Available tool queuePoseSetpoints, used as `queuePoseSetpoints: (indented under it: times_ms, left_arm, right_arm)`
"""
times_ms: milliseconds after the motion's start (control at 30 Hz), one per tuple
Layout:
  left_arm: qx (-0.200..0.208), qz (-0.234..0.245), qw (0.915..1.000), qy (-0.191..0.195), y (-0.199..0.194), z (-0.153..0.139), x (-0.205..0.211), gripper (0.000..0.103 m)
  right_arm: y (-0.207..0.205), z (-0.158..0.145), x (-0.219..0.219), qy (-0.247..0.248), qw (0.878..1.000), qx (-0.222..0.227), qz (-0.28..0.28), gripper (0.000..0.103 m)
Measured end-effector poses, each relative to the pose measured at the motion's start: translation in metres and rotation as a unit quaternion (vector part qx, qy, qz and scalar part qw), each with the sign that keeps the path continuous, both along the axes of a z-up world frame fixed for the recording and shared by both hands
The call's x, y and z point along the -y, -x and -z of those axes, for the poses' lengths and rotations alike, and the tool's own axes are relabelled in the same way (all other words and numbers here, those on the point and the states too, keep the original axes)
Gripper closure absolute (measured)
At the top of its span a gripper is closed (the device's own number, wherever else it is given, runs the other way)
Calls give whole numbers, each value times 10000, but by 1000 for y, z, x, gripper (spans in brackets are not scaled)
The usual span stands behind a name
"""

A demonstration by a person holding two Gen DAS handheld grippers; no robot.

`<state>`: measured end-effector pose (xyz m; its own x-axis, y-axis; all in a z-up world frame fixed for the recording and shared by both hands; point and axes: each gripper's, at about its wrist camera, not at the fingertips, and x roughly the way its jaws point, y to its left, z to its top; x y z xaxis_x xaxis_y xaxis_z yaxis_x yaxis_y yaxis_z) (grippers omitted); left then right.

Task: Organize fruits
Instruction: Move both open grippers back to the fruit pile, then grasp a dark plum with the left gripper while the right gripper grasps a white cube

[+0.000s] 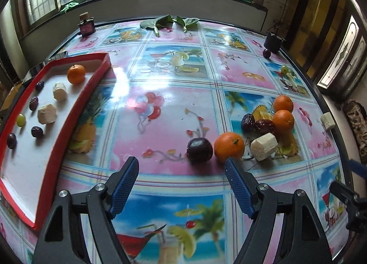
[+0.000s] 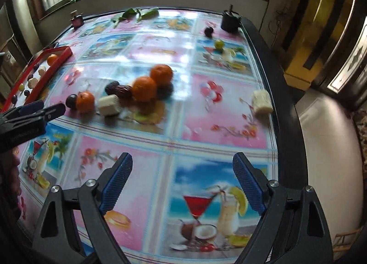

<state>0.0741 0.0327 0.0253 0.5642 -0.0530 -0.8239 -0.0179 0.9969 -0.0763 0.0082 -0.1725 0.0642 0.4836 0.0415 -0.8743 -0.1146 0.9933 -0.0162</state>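
Counter: glossy fruit-print cloth (image 1: 174, 103) under a row of barred windows, light glaring off the middle.
Loose fruit: a cluster sits on the counter's right side, with a dark plum (image 1: 199, 150) touching a mandarin (image 1: 229, 147), a pale cut chunk (image 1: 263, 146) just beside them, two red dates (image 1: 258, 124) and two more mandarins (image 1: 283, 112) behind.
Strays: a grape (image 1: 284, 69) and a small dark fruit (image 1: 266, 53) lie far off near a black pot (image 1: 272, 40); another pale chunk (image 2: 261, 102) rests at the right edge.
Red tray: (image 1: 91, 85) on the left already holds one mandarin, pale chunks, dates and grapes, spaced apart, so it is likely the sorting spot.
Left tongs: (image 1: 182, 172) spread wide, empty, aimed down with plum and mandarin just ahead of the tips, probably the next pick.
Right tongs: (image 2: 182, 169) spread wide, nothing between the pads, over bare cloth well short of the cluster.
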Motion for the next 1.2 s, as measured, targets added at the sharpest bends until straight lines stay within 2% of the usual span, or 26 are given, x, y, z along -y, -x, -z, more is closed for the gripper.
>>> queuePoseSetpoints:
  times_ms: [133,200,400,567,600,633,733,833,933,967,1033,1133,1200]
  left_arm:
    - [10,-173,9998,-9,-11,2,-2,25]
    - [101,-331,9993,110,-14,1,-6,25]
    - [-73,-626,9969,472,-20,9,-13,26]
    - [-40,-746,9943,754,-13,12,-17,26]
    - [-14,-740,9953,623,-12,11,-15,26]
    - [21,-719,9969,320,-11,10,-12,23]
    - [322,-607,9974,-196,-8,4,-7,23]
    - [175,-563,9981,-167,-12,4,-6,23]
    - [145,-484,9985,-190,-11,6,-3,23]
    - [191,-442,9985,-265,-10,6,-2,23]
    - [229,-327,9986,-343,-11,6,0,23]
    - [233,-216,9989,-337,-13,7,0,22]
    - [232,-162,9992,-296,-17,8,-2,22]
  right_arm:
    - [4,6,21,-173,9998,-48,33,14]
    - [3,8,29,-270,9996,-45,60,14]
    - [-12,7,48,-790,9967,-57,187,14]
    - [-24,6,40,-936,9956,-64,9,14]
    - [-26,5,36,-941,9955,-65,-45,14]
    - [-28,5,32,-950,9954,-59,-91,14]
    - [-35,5,23,-1051,9942,-84,-213,14]
    - [-43,7,11,-1439,9886,-101,-431,14]
    - [-47,7,-5,-2244,9716,29,-755,14]
    - [-50,7,-13,-2325,9690,63,-830,14]
    - [-58,10,-33,-2181,9703,29,-1045,14]
    - [-65,17,-60,-1836,9734,-30,-1372,21]
    - [-68,24,-70,-1786,9720,-140,-1522,34]
